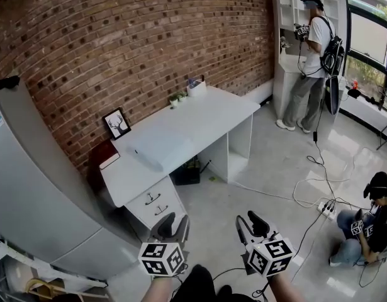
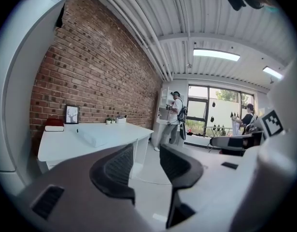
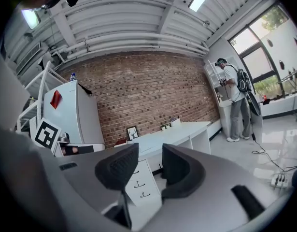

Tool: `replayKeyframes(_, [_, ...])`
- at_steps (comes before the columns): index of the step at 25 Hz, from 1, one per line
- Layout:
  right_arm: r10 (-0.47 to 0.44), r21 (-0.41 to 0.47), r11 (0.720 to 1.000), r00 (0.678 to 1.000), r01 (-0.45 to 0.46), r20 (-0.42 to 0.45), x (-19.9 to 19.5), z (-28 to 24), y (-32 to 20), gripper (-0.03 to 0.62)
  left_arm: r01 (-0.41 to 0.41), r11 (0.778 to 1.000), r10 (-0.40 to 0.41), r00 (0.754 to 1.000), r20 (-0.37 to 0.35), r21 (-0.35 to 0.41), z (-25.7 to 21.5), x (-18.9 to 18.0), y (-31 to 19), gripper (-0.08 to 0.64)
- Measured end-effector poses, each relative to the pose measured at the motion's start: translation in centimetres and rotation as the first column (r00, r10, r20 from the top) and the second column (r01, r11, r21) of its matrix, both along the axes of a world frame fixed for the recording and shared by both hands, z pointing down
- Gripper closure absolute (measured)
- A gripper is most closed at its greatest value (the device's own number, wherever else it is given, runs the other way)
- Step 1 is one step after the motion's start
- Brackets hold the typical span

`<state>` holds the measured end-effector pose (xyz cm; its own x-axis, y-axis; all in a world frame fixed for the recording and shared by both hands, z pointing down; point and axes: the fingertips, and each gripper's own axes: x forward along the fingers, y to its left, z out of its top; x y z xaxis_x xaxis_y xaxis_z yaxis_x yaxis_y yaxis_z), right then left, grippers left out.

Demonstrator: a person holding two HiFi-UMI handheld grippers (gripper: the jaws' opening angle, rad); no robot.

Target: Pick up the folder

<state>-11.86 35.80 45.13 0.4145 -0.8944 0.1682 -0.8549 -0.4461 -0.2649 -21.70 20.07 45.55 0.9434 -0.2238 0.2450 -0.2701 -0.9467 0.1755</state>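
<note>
White folder (image 1: pixel 157 148) on desk (image 1: pixel 212 112), frame centre | our left gripper (image 1: pixel 173 224) released, empty | our right gripper (image 1: pixel 250 223) released, empty

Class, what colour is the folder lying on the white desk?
Pale bluish white, nearly matching the desk; the folder shows best in the head view.

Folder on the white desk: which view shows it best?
The head view: the folder lies in full, seen from above, on the desk. The left gripper view shows it low and edge-on; the right gripper view gives only a distant sliver.
</note>
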Motion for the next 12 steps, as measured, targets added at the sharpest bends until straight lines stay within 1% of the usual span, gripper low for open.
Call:
replayKeyframes(3, [-0.019, 0.005, 1.000, 0.999, 0.019, 0.032, 0.8, 0.4, -0.6, 0.429, 0.019, 1.000, -0.019, 1.000, 0.008, -0.003, 0.4, 0.8, -0.7, 0.385])
replayKeyframes(6, [-0.038, 0.009, 0.999, 0.997, 0.037, 0.070, 1.9, 1.1, -1.9, 0.403, 0.031, 1.000, -0.031, 0.999, 0.022, -0.001, 0.8, 1.5, -1.8, 0.368])
replayKeyframes(9, [-0.050, 0.007, 0.999, 0.994, 0.049, 0.095, 3.1, 1.8, -3.8, 0.387, 0.034, 0.999, -0.034, 0.999, 0.037, 0.009, 1.4, 2.6, -3.7, 0.342])
replayKeyframes(12, [-0.061, 0.001, 0.998, 0.993, 0.061, 0.102, 4.8, 2.5, -6.3, 0.374, 0.038, 0.999, -0.038, 0.999, 0.038, 0.016, 2.0, 4.6, -6.3, 0.330])
